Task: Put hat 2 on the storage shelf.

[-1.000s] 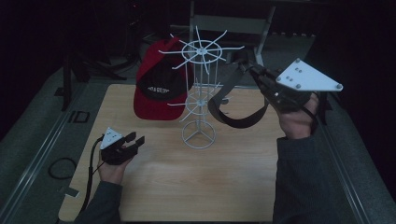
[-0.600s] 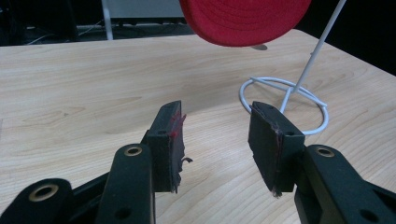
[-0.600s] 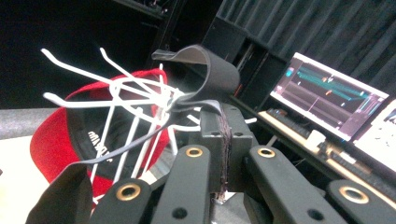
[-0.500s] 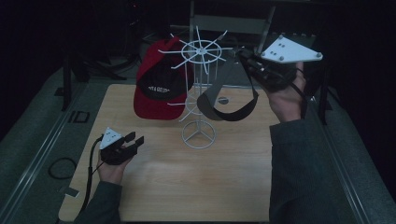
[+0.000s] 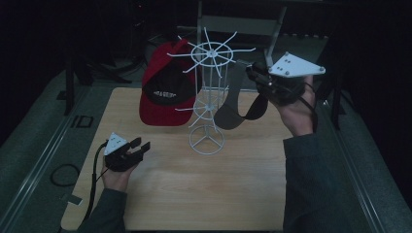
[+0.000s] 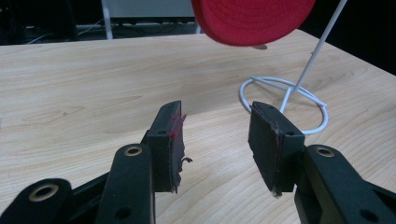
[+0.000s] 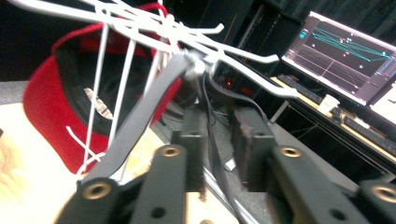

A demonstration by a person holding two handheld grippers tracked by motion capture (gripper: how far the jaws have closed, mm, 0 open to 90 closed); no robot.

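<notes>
The right tongs (image 5: 252, 74) are just opening, releasing the grey cap (image 5: 241, 99) onto the rack (image 5: 210, 97); the left tongs (image 5: 138, 147) are resting open, empty.

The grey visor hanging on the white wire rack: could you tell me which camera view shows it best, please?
The high view: the grey visor hangs whole from a prong of the white wire rack, by the right gripper. The right gripper view gives a blurred close-up of its band. The left gripper view faces the rack's base ring instead.

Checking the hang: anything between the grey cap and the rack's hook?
Nothing visible. The grey cap already hangs by its strap on a hook of the white wire rack, at the right gripper, whose jaws have just been opening.
</notes>
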